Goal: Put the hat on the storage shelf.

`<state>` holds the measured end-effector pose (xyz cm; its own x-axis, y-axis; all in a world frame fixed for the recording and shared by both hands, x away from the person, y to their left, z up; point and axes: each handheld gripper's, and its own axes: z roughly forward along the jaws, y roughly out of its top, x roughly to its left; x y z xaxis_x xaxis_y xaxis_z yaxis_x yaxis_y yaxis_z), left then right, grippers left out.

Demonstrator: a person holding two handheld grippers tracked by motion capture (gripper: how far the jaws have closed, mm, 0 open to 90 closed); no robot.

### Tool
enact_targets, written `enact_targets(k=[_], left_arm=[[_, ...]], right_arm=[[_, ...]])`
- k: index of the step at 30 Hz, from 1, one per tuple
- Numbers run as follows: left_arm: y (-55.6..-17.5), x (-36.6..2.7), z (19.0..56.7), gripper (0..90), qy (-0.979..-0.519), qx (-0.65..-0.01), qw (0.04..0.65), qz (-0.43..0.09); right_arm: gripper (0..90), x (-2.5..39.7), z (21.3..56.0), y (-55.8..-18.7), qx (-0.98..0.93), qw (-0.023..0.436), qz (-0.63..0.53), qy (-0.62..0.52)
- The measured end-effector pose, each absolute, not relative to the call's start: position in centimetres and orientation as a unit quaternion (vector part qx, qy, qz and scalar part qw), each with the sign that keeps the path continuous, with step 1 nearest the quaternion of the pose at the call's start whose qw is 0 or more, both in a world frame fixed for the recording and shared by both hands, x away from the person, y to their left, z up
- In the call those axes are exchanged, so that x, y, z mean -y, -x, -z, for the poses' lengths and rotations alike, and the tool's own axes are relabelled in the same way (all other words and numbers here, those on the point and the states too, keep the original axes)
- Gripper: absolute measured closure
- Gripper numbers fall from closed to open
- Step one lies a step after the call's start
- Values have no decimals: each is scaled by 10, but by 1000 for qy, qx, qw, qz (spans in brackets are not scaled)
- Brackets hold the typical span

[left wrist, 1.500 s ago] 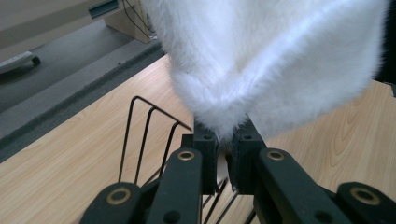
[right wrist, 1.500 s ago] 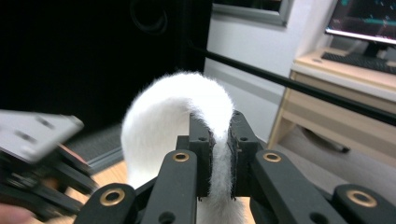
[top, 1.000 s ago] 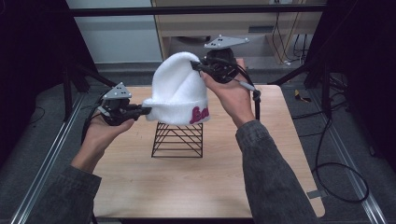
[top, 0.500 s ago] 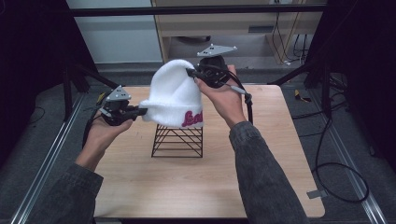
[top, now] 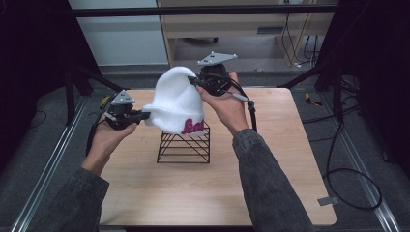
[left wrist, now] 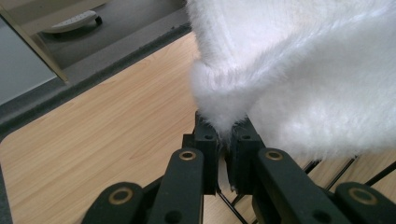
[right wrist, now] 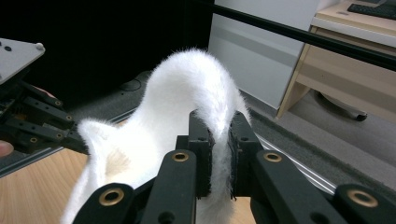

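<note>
Beanie [top: 175, 104] up in the air between the two grippers, fluffy white with pink lettering on the cuff, hanging just over the black wire rack [top: 184, 144] that stands mid-table. The left gripper [top: 143, 115] has the cuff edge at the hat's left side; in the left gripper view its jaws are nearly closed, with a tuft of white fleece [left wrist: 219, 100] squeezed between them. The right gripper [top: 192, 80] is higher, up at the crown end, and the right gripper view shows its jaws clamped almost together on a fold of the same fabric [right wrist: 217, 126]. So both tools have a firm bite, and the hat is stretched at a slant, crown high toward the far side, cuff low toward the left.

Where does that leave the job? Looks to me like the hat is being dressed over the rack, or lifted off it; from this one moment I can't call the direction. The cuff's lower edge seems to brush the top wires near the lettering, though whether it truly touches is hard to tell from above. If it's going on, the pick-up and spread are done, and what's left is lowering the opening squarely over the frame and letting go. The wooden table [top: 270, 193] around the rack is bare.
</note>
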<state>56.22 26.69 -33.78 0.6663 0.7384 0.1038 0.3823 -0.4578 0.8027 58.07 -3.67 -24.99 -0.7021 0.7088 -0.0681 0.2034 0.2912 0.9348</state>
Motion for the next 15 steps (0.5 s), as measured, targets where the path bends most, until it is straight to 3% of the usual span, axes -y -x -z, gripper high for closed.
enact_targets(k=[15], left_arm=[[-559, -271, 349, 839, -826, -341, 389, -227]], right_arm=[[825, 38, 264, -563, -773, 242, -517, -277]])
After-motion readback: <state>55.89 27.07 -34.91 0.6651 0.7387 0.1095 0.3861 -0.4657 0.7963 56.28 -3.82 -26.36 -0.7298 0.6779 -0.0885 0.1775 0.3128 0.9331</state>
